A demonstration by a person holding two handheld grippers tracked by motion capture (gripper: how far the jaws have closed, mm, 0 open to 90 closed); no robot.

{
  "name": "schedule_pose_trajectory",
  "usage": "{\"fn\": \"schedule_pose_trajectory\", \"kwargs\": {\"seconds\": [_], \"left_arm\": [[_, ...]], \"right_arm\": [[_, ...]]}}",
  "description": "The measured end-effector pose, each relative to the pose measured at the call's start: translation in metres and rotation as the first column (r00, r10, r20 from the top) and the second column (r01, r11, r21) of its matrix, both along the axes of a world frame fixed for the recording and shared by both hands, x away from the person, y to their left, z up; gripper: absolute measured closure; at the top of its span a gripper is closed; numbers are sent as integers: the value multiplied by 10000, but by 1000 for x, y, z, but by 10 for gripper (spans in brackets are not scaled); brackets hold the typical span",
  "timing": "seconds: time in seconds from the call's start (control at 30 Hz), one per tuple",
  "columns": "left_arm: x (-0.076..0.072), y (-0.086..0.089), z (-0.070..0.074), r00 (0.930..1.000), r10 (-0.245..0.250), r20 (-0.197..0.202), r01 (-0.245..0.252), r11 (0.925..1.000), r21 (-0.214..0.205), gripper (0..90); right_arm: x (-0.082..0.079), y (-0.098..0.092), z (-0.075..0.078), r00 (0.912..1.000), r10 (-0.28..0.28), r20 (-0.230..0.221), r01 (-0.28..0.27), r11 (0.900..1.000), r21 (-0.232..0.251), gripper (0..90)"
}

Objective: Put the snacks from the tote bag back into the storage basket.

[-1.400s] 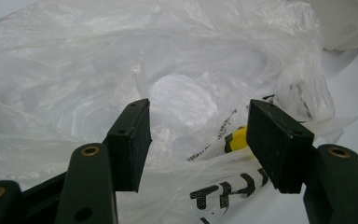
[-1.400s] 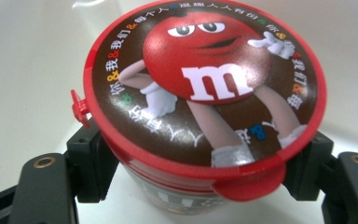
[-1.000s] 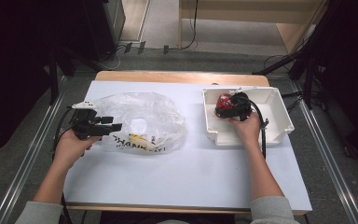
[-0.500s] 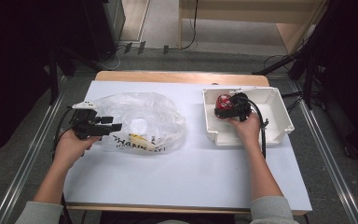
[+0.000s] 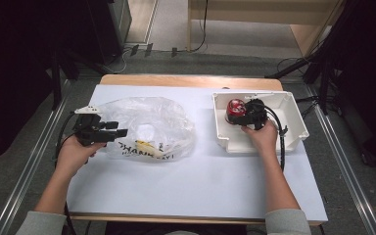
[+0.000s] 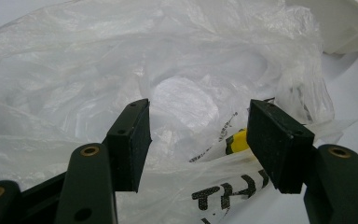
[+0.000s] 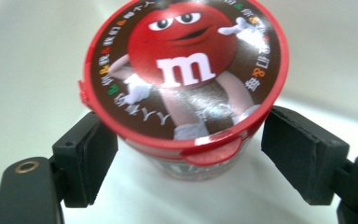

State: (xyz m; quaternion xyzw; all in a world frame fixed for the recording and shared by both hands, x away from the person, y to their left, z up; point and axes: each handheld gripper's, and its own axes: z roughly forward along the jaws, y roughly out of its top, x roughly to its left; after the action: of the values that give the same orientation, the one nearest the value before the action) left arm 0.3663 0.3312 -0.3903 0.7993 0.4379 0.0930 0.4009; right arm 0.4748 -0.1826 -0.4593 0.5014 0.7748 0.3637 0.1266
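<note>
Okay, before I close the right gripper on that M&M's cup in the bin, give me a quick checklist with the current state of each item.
1. M&M's cup sits between the right gripper jaws: ok.
2. Jaws open wider than the cup: ok.
3. Jaw pads touching the cup: not ok, gaps on both sides.
4. Cup upright, lid on: ok.
5. White bin wall clear of the jaws: cannot tell.
6. Left gripper open at the plastic bag, holding nothing: ok.

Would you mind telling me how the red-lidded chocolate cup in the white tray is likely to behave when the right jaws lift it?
The red-lidded chocolate cup looks rigid, so it should probably hold shape. Its overhanging lid rim may catch the right gripper, whose jaws stand open either side. Its round wall could slip or twist.
</note>
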Motion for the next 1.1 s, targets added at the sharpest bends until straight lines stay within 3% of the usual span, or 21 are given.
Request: {"fn": "schedule_pose_trajectory", "kwargs": {"seconds": [0.2, 0.33, 0.63, 0.67, 0.7, 0.73, 0.83, 0.87, 1.0, 1.1], "left_arm": [[1, -2, 1, 10000, -75, -14, 74, 10000, -41, 409], [3, -5, 1, 9999, -128, -30, 127, 9999, -60, 408], [5, -6, 2, 9999, -148, 6, 148, 9998, -107, 408], [5, -7, 2, 9998, -198, -37, 198, 9998, -73, 409], [5, -7, 2, 9998, -198, -37, 198, 9998, -73, 408], [5, -7, 2, 9998, -214, -42, 214, 9998, -38, 408], [5, -8, 2, 9998, -213, -43, 212, 9998, -21, 408], [5, -7, 2, 9998, -201, -32, 201, 9998, -20, 408], [5, -7, 2, 9998, -181, -19, 181, 9998, -60, 408], [5, -7, 2, 9998, -171, -50, 171, 9998, -46, 409]], "right_arm": [[-11, 1, 4, 9992, 126, 389, -113, 9994, -319, 223], [-17, -3, 7, 9994, 18, 338, -19, 10000, 32, 226], [-32, -9, 13, 9984, 8, 563, -18, 9998, 176, 278], [-36, -12, 16, 9979, -61, 641, 40, 9994, 334, 335], [-36, -12, 16, 9979, -61, 641, 40, 9994, 334, 335], [-39, -15, 18, 9968, -81, 800, 36, 9984, 561, 412], [-41, -17, 19, 9964, -37, 845, -14, 9982, 599, 466], [-44, -19, 19, 9953, -16, 963, -34, 9987, 510, 536], [-46, -25, 22, 9940, -119, 1084, 20, 9959, 907, 665], [-47, -27, 25, 9930, -75, 1178, -26, 9964, 853, 754]]}}
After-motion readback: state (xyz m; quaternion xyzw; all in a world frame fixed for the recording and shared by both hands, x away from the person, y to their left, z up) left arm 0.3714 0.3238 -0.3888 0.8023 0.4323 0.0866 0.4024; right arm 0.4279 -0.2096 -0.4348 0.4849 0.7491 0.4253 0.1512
